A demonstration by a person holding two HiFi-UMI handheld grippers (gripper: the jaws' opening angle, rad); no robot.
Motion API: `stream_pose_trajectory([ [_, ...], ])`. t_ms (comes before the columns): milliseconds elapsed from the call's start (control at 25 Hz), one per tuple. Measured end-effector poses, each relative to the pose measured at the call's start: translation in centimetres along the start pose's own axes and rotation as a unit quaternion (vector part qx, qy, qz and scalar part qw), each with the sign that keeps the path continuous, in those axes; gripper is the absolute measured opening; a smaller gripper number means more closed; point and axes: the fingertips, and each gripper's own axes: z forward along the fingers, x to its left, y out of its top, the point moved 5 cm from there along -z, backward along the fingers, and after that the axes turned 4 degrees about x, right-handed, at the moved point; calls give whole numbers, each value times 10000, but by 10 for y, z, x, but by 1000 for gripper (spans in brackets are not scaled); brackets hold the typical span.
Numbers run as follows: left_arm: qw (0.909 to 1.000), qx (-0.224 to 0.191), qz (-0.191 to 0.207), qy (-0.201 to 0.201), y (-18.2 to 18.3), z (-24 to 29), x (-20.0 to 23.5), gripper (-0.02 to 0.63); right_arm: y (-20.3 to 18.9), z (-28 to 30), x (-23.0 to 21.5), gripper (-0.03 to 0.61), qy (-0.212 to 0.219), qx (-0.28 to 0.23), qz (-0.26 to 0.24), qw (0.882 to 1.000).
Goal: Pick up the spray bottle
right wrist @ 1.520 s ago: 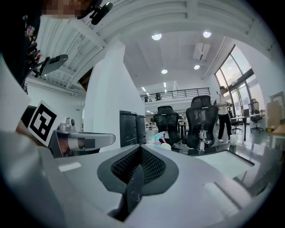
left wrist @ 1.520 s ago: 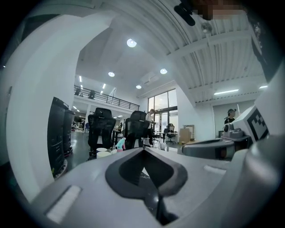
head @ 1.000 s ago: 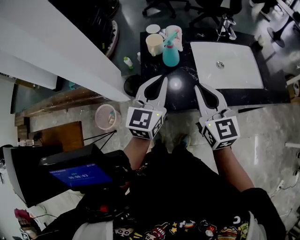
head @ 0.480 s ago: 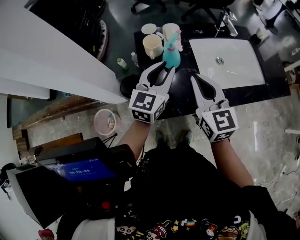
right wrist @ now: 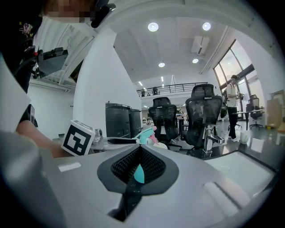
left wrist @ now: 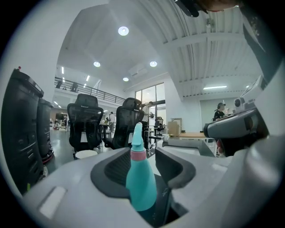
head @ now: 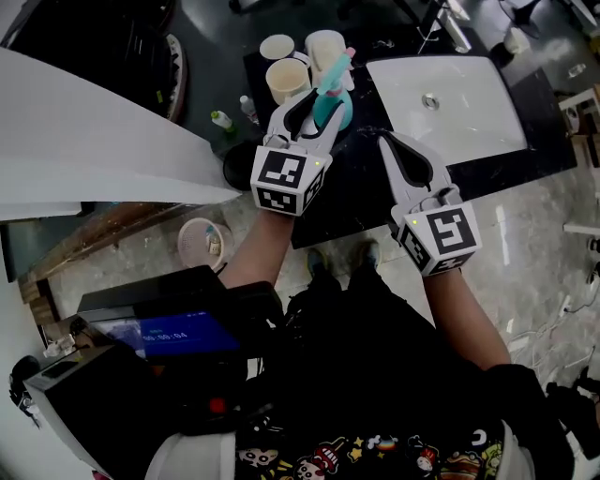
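Note:
The teal spray bottle (head: 334,90) with a pink collar stands upright on the black counter (head: 367,199), next to the cups. My left gripper (head: 319,106) is open, one jaw on each side of the bottle's body. In the left gripper view the spray bottle (left wrist: 141,183) fills the gap between the jaws of that gripper (left wrist: 141,154); I cannot tell whether they touch it. My right gripper (head: 385,140) is shut and holds nothing, over the counter to the right of the bottle. From the right gripper (right wrist: 140,149) view, the bottle's nozzle (right wrist: 145,132) shows just beyond the shut jaw tips.
Two cream cups (head: 286,81) (head: 324,43) and a white cup (head: 277,46) stand behind the bottle. A white sink (head: 450,94) with a faucet (head: 457,28) lies to the right. A pink bin (head: 204,242) and small bottles (head: 220,119) are on the floor at the left.
My left gripper has gone forward to the spray bottle, and its jaws now stand on either side of it. The right gripper has edged forward, still shut.

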Motion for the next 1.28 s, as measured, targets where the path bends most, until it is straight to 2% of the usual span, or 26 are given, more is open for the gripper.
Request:
stream_pose_trajectory([
  [280,9999,17,78,-152,-1,20,6,175,-4,7,-10,25,-95,67,35,9999],
  [680,9999,55,55,-133,-1,33,14,175,-9,8,-18,25,-139,106,93,9998],
  [840,9998,106,61,-135,-2,35,15,146,-11,8,-20,25,-146,103,112,9998],
  [1280,9994,149,103,-288,1,36,6,140,-12,4,-23,25,-157,80,162,9997],
])
